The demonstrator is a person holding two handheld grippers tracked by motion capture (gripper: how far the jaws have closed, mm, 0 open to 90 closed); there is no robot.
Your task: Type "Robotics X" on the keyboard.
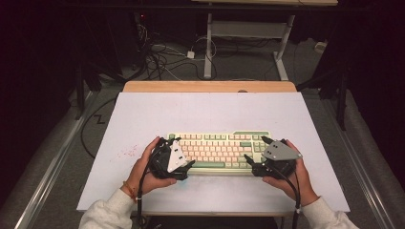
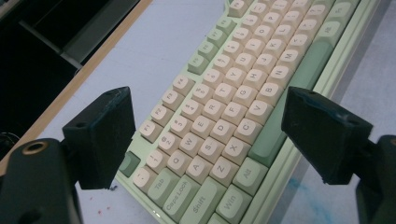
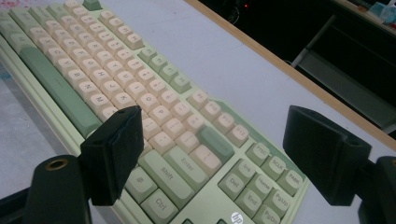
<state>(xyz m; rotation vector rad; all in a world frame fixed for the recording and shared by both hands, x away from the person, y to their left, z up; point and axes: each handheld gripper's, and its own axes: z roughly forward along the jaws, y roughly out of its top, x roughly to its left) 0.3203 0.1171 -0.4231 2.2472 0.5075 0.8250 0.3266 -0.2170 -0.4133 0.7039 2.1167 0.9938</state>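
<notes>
Left gripper (image 1: 188, 164): jaws spread wide, holding nothing, straddling the left end of the keyboard (image 1: 217, 150). Right gripper (image 1: 249, 159): jaws equally wide, empty, straddling the right end. The keyboard lies flat on the table (image 1: 143, 114), near its front edge.

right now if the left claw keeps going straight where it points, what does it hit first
Most likely the keyboard: the open left claw straddles its left end, aimed at the letter keys. Depth is unclear.
</notes>
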